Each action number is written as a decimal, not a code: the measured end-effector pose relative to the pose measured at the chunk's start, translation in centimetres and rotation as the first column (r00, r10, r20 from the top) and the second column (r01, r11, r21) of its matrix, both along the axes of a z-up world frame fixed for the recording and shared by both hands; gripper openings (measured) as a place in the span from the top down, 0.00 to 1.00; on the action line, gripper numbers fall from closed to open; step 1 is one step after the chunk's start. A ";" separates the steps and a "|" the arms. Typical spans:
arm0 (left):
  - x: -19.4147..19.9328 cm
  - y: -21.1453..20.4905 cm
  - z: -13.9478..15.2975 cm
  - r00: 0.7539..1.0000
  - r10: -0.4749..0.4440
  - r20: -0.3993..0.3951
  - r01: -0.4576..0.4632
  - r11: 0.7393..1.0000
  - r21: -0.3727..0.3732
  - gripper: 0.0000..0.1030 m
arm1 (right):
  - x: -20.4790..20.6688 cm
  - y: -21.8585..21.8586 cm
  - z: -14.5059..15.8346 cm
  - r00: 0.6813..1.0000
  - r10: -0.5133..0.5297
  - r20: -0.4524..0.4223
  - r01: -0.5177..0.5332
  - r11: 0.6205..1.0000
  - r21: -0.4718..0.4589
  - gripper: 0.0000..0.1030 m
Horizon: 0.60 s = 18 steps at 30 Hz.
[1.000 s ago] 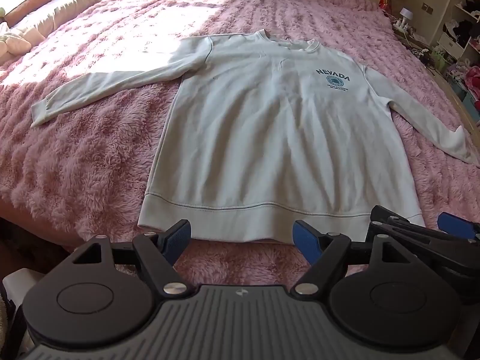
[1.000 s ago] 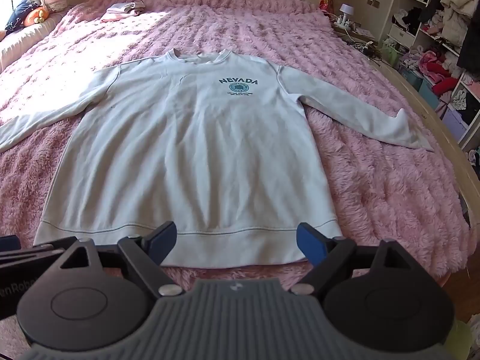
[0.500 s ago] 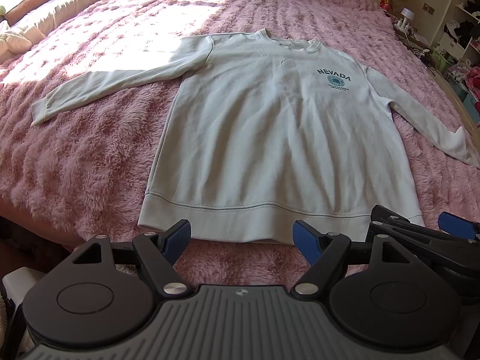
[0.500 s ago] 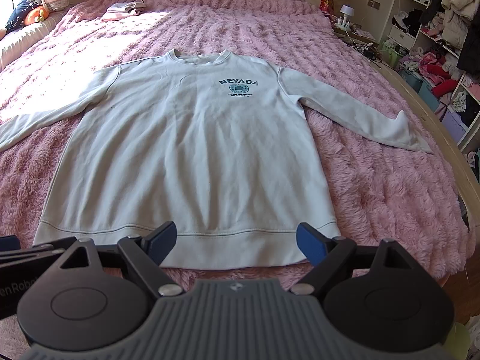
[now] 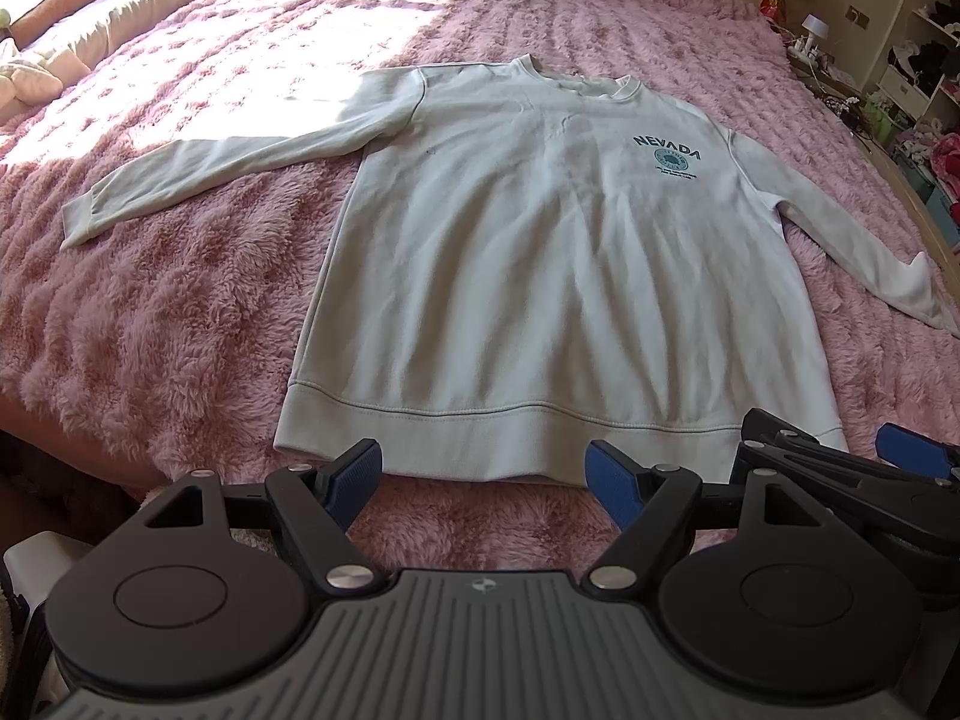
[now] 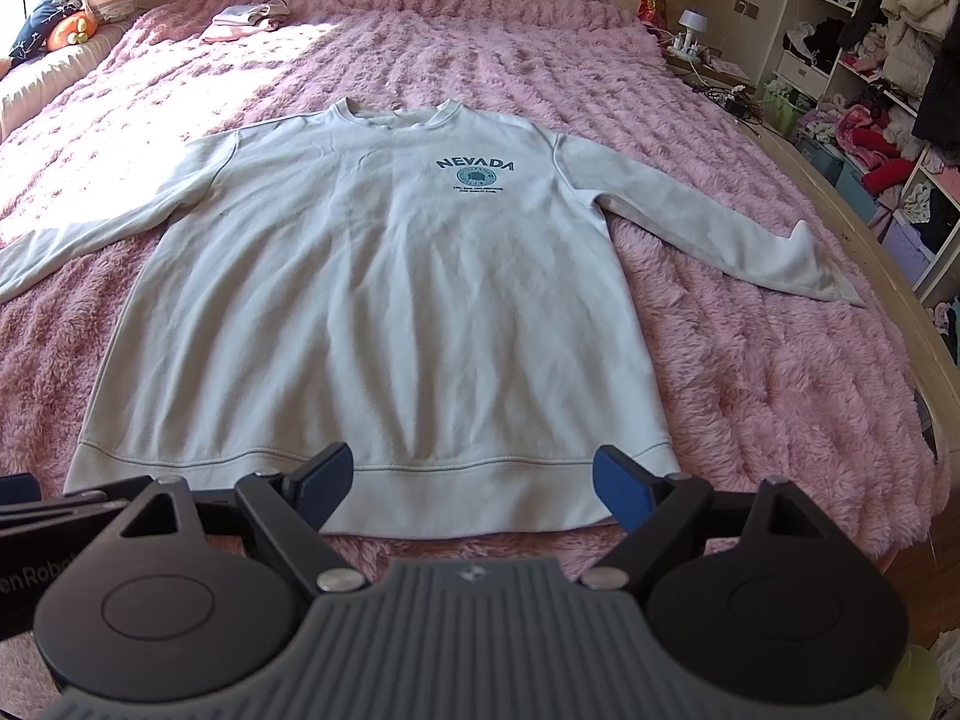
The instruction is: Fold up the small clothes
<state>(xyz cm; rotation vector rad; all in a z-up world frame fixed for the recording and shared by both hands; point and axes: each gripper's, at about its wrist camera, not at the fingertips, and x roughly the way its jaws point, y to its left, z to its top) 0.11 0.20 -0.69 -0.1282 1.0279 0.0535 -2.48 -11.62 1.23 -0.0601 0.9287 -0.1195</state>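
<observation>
Sweatshirt [image 6: 372, 300] flat, folded clothes [image 6: 246, 18] beyond

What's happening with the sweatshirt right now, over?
Left hand-held gripper and right hand-held gripper open, empty. Sweatshirt flat on pink blanket, unfolded. Nothing in the way.

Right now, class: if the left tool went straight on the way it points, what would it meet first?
Probably the sweatshirt's hem band, lying between the open left tool's fingers on the pink blanket; depth is unclear.

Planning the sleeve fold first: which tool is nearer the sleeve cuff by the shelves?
Right. The right tool hovers over the hem near that cuff; the left tool sits farther toward the opposite side.
</observation>
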 end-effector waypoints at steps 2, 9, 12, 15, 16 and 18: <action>0.0 0.0 0.0 1.000 0.002 -0.001 -0.002 1.000 0.000 0.12 | 0.0 0.0 0.0 1.000 0.000 0.001 0.000 1.000 0.000 0.20; 0.0 0.0 -0.1 1.000 0.001 -0.002 -0.001 1.000 0.000 0.13 | 0.0 0.0 -0.1 1.000 0.000 0.000 0.000 1.000 -0.001 0.20; 0.0 0.0 -0.1 1.000 0.001 -0.003 -0.001 1.000 -0.001 0.13 | -0.1 0.0 -0.1 1.000 0.000 0.001 0.000 1.000 -0.001 0.20; 0.0 -0.1 -0.1 1.000 0.001 -0.003 -0.001 1.000 0.000 0.13 | -0.1 0.0 -0.1 1.000 0.000 0.000 0.000 1.000 -0.002 0.20; -0.1 -0.1 -0.2 1.000 0.002 -0.003 -0.002 1.000 0.000 0.13 | -0.1 0.0 -0.1 1.000 0.000 0.000 0.000 1.000 -0.002 0.20; -0.2 -0.1 -0.4 1.000 0.002 -0.003 -0.002 1.000 -0.001 0.13 | -0.1 0.0 -0.1 1.000 0.000 -0.001 0.000 1.000 -0.001 0.20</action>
